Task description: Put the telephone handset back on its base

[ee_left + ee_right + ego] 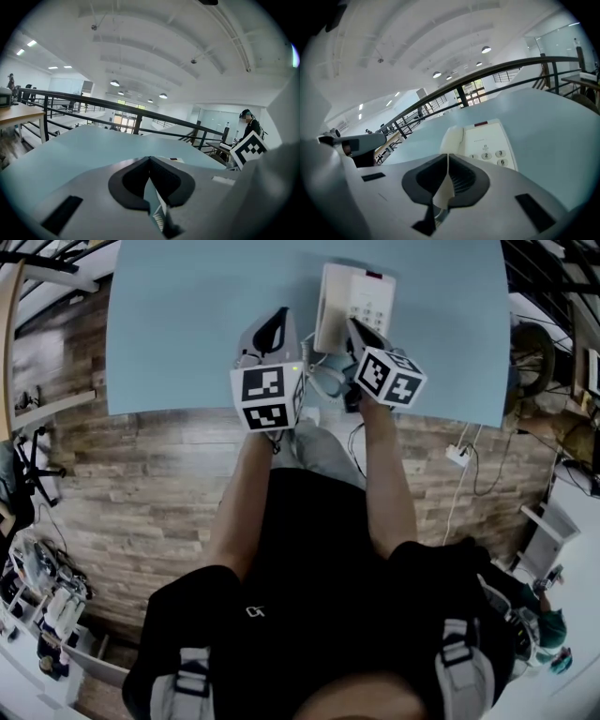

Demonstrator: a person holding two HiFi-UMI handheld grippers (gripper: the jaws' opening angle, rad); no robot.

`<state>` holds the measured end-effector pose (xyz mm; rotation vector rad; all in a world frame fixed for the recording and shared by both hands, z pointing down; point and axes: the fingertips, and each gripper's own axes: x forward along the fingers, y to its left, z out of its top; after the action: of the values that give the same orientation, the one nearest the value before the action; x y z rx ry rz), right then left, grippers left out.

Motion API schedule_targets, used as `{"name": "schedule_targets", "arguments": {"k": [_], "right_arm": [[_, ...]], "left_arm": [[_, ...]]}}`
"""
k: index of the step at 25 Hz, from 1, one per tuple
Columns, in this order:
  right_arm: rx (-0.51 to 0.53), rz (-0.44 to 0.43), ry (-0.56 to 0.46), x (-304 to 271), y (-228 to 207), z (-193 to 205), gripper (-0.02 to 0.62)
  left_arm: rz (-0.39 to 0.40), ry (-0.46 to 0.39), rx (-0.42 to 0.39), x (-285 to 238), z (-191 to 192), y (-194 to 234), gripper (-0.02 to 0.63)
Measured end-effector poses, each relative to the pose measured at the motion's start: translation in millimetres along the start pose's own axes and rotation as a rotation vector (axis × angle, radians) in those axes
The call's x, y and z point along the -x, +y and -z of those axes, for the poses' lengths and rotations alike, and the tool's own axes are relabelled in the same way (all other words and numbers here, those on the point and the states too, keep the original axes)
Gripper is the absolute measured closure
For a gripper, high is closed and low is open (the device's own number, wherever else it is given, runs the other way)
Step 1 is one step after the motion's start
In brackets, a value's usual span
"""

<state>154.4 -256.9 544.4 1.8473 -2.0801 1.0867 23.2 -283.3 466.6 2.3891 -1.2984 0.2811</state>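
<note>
A white telephone (367, 298) lies at the far middle of the light blue table (187, 324). Its handset (332, 304) rests in the cradle along the base's left side, and in the right gripper view the handset (453, 138) sits beside the keypad (490, 154). My right gripper (360, 328) is just short of the phone's near end, its jaws shut with nothing between them (447, 157). My left gripper (279, 319) hovers to the left of the phone, also shut and empty (150, 160).
The table's near edge (187, 412) runs just under both marker cubes, with wooden floor (141, 484) below. A cable and plug (457, 454) lie on the floor at the right. A dark railing (487, 75) runs beyond the table's far side. A person (251, 125) stands at the far right.
</note>
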Motion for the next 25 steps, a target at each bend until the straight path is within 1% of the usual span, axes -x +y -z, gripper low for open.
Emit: {"name": "schedule_targets", "arguments": {"k": [3,7,11,14,17,20,25], "right_arm": [[0.085,-0.01,-0.102,16.4,8.8,-32.9,0.598],[0.221,-0.026,-0.257,47.1,21.3,-83.2,0.6],[0.339,-0.008,-0.369,76.6,32.4,-128.5,0.6],[0.372,0.003,-0.446,96.9,35.0,-160.3,0.6],[0.395,0.023,-0.505,111.3,34.2,-183.3,0.6],[0.424,0.032,-0.534,122.9,34.9,-194.7,0.6],[0.437,0.032,-0.572,131.9,35.3,-204.7,0.6]], "left_arm": [[0.012,-0.027,-0.007,-0.3,-15.1,-6.5,0.606],[0.04,-0.079,-0.04,-4.6,-42.5,-22.9,0.606],[0.068,-0.135,-0.075,-8.7,-73.7,-39.8,0.607],[0.088,-0.181,-0.106,-11.6,-98.4,-53.7,0.607],[0.109,-0.223,-0.135,-13.7,-117.7,-65.5,0.607],[0.12,-0.243,-0.154,-13.3,-128.9,-76.3,0.606],[0.124,-0.258,-0.179,-12.2,-139.4,-85.6,0.606]]}}
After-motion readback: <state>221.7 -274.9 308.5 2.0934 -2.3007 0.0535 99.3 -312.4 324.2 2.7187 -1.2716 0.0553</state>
